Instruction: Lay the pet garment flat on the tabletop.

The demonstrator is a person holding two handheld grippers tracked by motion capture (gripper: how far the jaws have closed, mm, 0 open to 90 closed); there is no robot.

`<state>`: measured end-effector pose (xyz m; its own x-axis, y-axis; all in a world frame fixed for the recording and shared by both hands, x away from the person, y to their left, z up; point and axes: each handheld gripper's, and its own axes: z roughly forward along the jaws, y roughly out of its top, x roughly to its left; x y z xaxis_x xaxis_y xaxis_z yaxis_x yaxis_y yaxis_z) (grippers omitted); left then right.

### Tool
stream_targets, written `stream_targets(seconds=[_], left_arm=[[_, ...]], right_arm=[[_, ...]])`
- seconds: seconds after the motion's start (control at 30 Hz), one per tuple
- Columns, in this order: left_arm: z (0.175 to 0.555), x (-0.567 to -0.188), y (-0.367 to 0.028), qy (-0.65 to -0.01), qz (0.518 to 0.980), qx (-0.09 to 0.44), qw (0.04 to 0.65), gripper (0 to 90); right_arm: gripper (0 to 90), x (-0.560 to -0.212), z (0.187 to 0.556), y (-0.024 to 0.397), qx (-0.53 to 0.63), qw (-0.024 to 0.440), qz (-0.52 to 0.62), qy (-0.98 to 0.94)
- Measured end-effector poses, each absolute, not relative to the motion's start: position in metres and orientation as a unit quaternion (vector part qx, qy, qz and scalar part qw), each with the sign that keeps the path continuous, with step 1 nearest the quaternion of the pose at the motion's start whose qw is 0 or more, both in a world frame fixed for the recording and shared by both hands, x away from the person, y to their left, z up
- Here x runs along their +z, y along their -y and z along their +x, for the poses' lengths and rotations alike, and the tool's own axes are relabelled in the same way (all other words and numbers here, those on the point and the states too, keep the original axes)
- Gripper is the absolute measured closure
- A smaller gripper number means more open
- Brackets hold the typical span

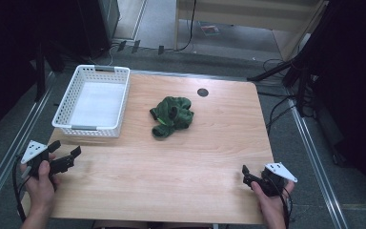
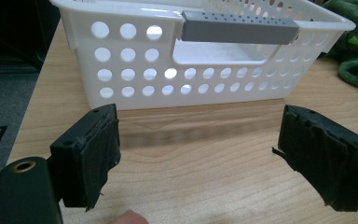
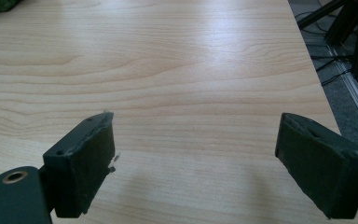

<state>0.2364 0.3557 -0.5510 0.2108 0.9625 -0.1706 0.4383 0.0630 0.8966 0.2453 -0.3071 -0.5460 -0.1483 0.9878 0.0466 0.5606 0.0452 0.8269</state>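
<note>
Two wide-open empty tools, left tool (image 2: 196,154) facing white basket (image 2: 205,70), high view adds green cloth (image 1: 172,116), right tool (image 3: 193,163) over bare table (image 3: 191,70)

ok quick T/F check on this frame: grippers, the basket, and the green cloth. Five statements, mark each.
1. The white basket holds the green cloth. False: the cloth lies crumpled on the table, to the right of the basket, which holds none of it.
2. The left gripper has its jaws open with nothing between them. True.
3. The right gripper is shut on the cloth. False: its jaws are open over bare wood near the table's front right corner.
4. The basket has a grey handle on the side facing the left gripper. True.
5. The cloth is folded flat. False: it is bunched in a heap.
</note>
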Motion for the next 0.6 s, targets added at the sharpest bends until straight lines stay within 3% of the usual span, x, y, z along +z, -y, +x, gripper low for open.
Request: stream_targets(seconds=[0.2, 0.37, 0.6], left_arm=[[0.236, -0.551, -0.355, -0.561, 0.624, 0.284, 0.465, 13.2], [0.236, -0.551, -0.355, -0.561, 0.624, 0.285, 0.464, 13.2], [0.236, -0.551, -0.355, -0.557, 0.628, 0.288, 0.461, 13.2]], right_arm=[[12.8, -0.541, 0.248, 0.308, 0.377, 0.282, 0.588, -0.657], [12.9, -0.528, 0.265, 0.284, 0.355, 0.280, 0.576, -0.681], [10.8, -0.493, 0.302, 0.219, 0.384, 0.268, 0.518, -0.716]])
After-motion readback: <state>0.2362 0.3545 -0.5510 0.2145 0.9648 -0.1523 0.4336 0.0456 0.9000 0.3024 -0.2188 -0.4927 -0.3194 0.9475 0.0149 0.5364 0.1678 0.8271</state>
